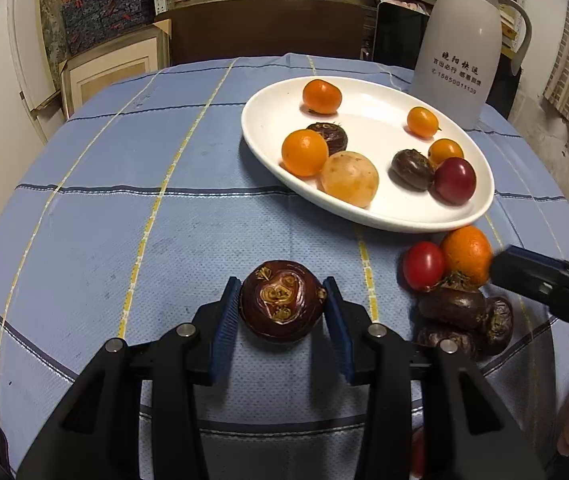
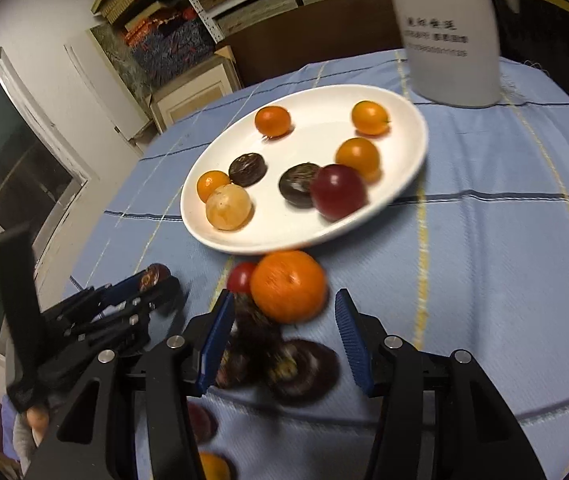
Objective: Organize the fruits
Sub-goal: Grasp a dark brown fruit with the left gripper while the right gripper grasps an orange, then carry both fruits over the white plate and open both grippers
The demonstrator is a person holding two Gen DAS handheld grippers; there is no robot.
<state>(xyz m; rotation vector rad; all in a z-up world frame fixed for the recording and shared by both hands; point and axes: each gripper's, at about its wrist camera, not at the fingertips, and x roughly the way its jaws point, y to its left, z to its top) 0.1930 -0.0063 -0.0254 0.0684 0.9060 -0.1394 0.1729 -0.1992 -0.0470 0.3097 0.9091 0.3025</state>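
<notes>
Eight fruits lie in white plate point(image 1: 268, 120).

A dark brown chestnut point(image 1: 282, 300) sits clamped between the left fingers point(image 1: 226, 312). An orange point(image 2: 288, 286) lies between the right fingers' point(image 2: 216, 332) tips, untouched, a red tomato point(image 2: 241, 277) beside it.
</notes>
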